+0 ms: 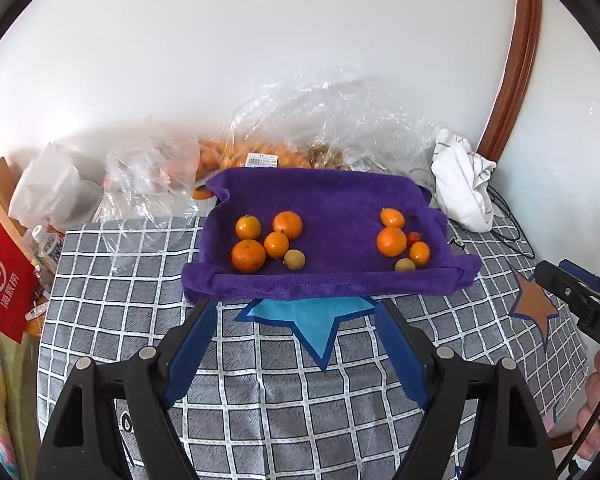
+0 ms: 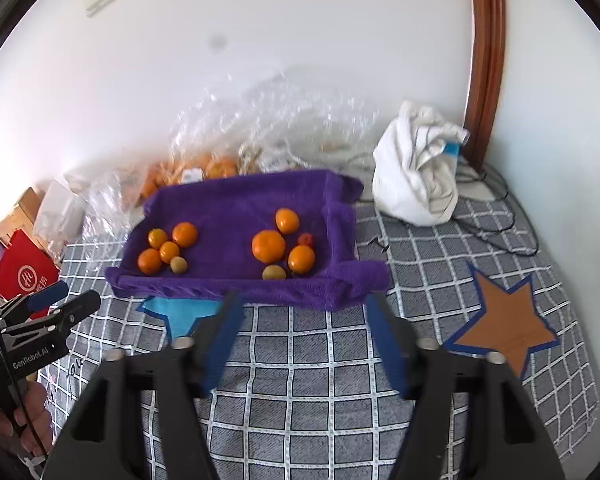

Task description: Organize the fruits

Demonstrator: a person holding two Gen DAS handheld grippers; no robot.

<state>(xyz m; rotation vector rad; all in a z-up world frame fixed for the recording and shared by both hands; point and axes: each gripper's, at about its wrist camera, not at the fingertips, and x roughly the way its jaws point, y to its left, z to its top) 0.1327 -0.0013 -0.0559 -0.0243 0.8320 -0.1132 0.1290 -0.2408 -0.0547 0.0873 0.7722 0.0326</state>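
Left tongs: we see both blue pads spread wide, nothing between them, touching nothing; they hang over the checked cloth just short of the tray's near edge.
Right tongs: we see them spread wide too, empty, pads clear of the purple towel and aimed at its near rim.
Other views of the tongs: in the left wrist view the right tongs enter at 3 o'clock; in the right wrist view the left tongs enter at 9 o'clock, with fingers of the holding hand below them.
Tray: we read it as a shallow tray lined with a purple towel, sitting at the centre of both views on the counter.
Left fruit group: four oranges and one small tan fruit, clustered toward 9 o'clock inside the tray, touching one another.
Right fruit group: three oranges, a small red fruit and a tan one, clustered toward 3 o'clock, well apart from the first group.
Counter: covered in grey-and-white checked cloth with a blue star just beside the tray's near edge and an orange star toward 3 o'clock.
Behind the tray, 12 o'clock: clear plastic bags holding more oranges.
White bundle: crumpled cloth at 2 o'clock, beside the tray.
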